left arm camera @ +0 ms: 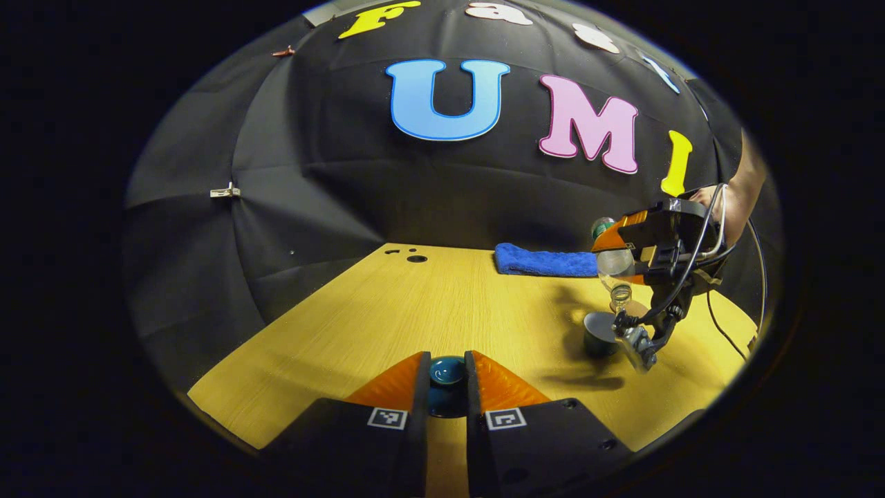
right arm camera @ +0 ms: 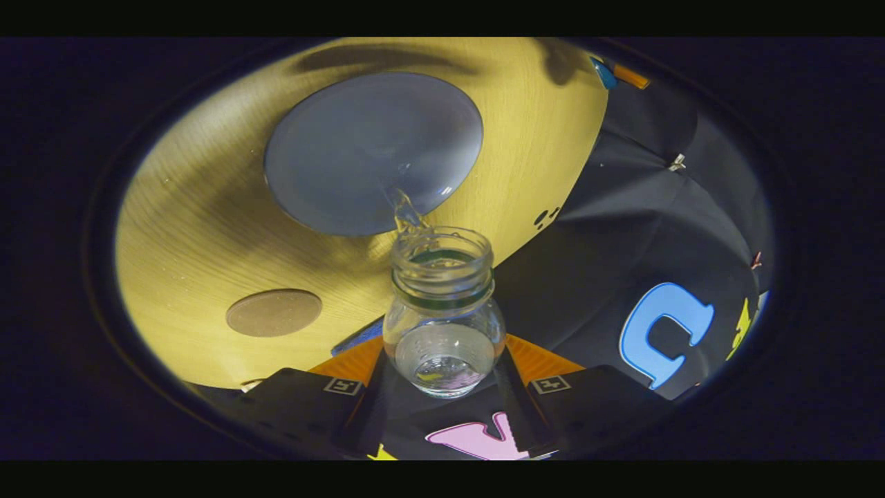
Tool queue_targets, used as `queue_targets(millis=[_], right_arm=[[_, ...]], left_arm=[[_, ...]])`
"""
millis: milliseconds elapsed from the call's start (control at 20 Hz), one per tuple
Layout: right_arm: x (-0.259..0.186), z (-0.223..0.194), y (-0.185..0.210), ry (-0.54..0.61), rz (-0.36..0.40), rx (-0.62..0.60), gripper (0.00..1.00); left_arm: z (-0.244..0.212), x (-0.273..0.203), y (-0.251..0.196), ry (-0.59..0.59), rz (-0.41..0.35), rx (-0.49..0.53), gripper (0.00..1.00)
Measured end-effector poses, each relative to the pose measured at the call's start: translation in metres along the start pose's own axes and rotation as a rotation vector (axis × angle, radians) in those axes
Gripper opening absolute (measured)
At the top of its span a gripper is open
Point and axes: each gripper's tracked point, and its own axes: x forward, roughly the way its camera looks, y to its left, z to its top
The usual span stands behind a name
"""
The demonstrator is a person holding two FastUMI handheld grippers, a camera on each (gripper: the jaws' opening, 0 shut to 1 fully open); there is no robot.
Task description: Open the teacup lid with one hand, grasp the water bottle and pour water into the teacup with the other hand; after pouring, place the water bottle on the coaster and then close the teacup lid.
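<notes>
My left gripper is shut on the knob of the dark teal teacup lid, held low over the wooden table and away from the cup. To the right, the open dark teacup stands on the table. Above it my right gripper holds the clear water bottle tipped mouth down. In the right gripper view, the right gripper is shut on the bottle. A thin stream of water runs from its uncapped mouth into the teacup. The round brown coaster lies beside the cup.
A folded blue towel lies at the table's far edge behind the cup. Small round holes mark the far left of the tabletop. A person's hand and a cable follow the right gripper. Black cloth walls surround the table.
</notes>
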Motion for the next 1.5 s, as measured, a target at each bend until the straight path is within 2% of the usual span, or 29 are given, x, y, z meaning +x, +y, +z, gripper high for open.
queue_targets(millis=[600,650,700,1500], right_arm=[[-0.003,0.0,-0.005,-0.001,-0.012,-0.038,0.72],[-0.003,0.0,-0.005,-0.003,-0.011,-0.042,0.77],[-0.005,-0.001,-0.007,-0.005,-0.012,-0.045,0.72],[-0.01,-0.002,-0.017,-0.001,-0.037,-0.065,0.72]], left_arm=[[-0.003,-0.008,0.0,0.0,0.01,0.002,0.27],[-0.003,-0.008,0.001,0.0,0.011,0.004,0.27],[-0.004,-0.009,0.002,0.001,0.015,0.009,0.27],[0.0,-0.012,0.0,-0.01,0.028,0.011,0.27]])
